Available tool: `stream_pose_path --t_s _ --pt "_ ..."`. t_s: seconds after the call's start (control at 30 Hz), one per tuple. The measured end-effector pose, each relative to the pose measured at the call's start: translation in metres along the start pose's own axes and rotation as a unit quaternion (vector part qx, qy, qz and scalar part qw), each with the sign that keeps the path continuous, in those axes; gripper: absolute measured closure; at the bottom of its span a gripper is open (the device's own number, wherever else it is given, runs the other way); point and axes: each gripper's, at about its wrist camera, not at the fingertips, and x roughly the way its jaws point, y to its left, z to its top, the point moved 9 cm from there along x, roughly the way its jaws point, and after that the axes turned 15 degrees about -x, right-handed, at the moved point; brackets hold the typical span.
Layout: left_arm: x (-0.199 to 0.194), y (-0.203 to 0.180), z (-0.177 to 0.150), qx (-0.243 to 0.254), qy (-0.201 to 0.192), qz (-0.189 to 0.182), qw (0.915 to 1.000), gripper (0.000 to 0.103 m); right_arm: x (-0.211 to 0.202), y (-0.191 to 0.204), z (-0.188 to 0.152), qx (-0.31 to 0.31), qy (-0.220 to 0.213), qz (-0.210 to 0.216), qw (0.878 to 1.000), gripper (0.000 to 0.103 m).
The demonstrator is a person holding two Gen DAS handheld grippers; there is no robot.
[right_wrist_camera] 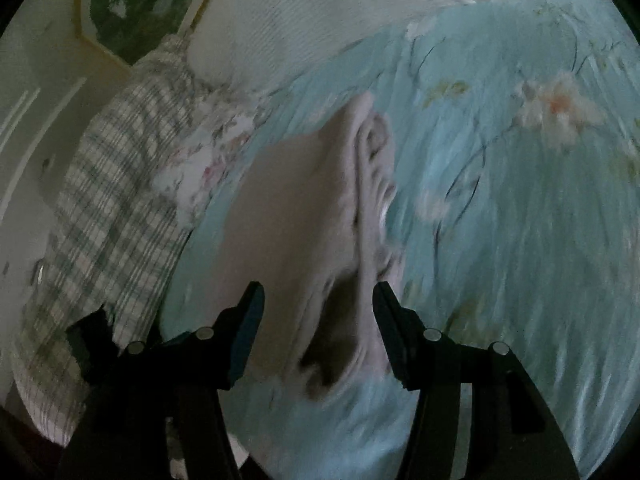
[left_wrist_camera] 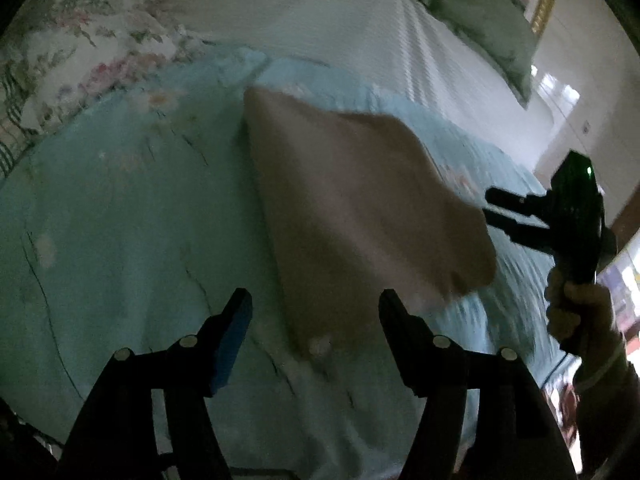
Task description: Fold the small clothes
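Observation:
A small beige garment (left_wrist_camera: 352, 200) lies on the light blue floral quilt (left_wrist_camera: 120, 220), folded into a rough triangle. My left gripper (left_wrist_camera: 316, 304) is open and empty, just above the garment's near edge. My right gripper shows in the left wrist view (left_wrist_camera: 490, 206) at the garment's right corner, fingers apart. In the right wrist view the garment (right_wrist_camera: 304, 216) runs away from my open right gripper (right_wrist_camera: 318, 296), with bunched layered folds on its right side (right_wrist_camera: 376, 168). The image is blurred by motion.
A floral and checked pillow (left_wrist_camera: 52, 52) lies at the far left, also seen in the right wrist view (right_wrist_camera: 120, 184). A white striped sheet (left_wrist_camera: 320, 12) and a grey-green pillow (left_wrist_camera: 480, 12) lie beyond. The bed's edge is on the right.

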Motion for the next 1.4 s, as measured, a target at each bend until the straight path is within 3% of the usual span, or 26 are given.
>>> stream_pose_path --t_s 0.2,0.4,0.43,0.47,0.5,0.57,0.67,0.8,0.93,1.03,1.17,1.27,1.4 --pt "0.01 0.005 -0.031 0.02 0.019 0.025 0.9993 0.036 0.013 0.023 -0.024 -0.05 0.036 -0.016 0.998 0.045" --pt "0.024 0.005 -0.025 0.032 -0.003 0.07 0.997 0.039 0.027 0.03 -0.024 -0.068 0.045 -0.02 0.996 0.052" --pt "0.026 0.007 -0.023 0.031 -0.004 0.08 0.9963 0.04 0.029 0.031 -0.024 -0.069 0.049 -0.015 0.996 0.067" --pt "0.029 0.012 -0.02 0.029 -0.006 0.094 0.9951 0.043 0.03 0.031 -0.026 -0.071 0.055 -0.012 0.996 0.093" --pt "0.033 0.017 -0.017 0.027 -0.008 0.108 0.9938 0.048 0.03 0.032 -0.027 -0.077 0.063 -0.018 0.995 0.095" --pt "0.038 0.029 -0.015 0.009 -0.004 0.123 0.9923 0.054 0.022 0.034 -0.025 -0.091 0.055 -0.028 0.994 0.095" --pt "0.037 0.027 -0.014 -0.007 0.004 0.09 0.9959 0.079 0.01 0.021 -0.023 -0.096 0.05 -0.059 0.992 0.095" --pt "0.039 0.017 -0.02 0.017 0.005 0.097 0.9951 0.09 0.018 -0.008 -0.042 -0.074 0.078 -0.078 0.991 0.095" --pt "0.041 0.016 -0.021 0.021 0.008 0.1 0.9947 0.09 0.025 -0.016 -0.048 -0.043 0.067 -0.065 0.995 0.095" --pt "0.04 0.02 -0.019 0.008 0.021 0.086 0.996 0.09 0.016 -0.016 -0.043 -0.022 0.055 -0.051 0.997 0.088" --pt "0.028 0.022 -0.024 0.013 0.036 0.08 0.9961 0.082 -0.003 -0.017 -0.024 -0.004 0.02 -0.044 0.999 0.06" --pt "0.009 0.016 -0.024 0.026 0.034 0.052 0.9978 0.083 -0.011 -0.024 0.001 0.013 -0.011 -0.032 0.999 0.058" --pt "-0.017 -0.007 -0.009 0.05 0.003 -0.002 0.9987 0.083 0.011 -0.035 0.04 0.005 -0.016 -0.051 0.999 0.058"
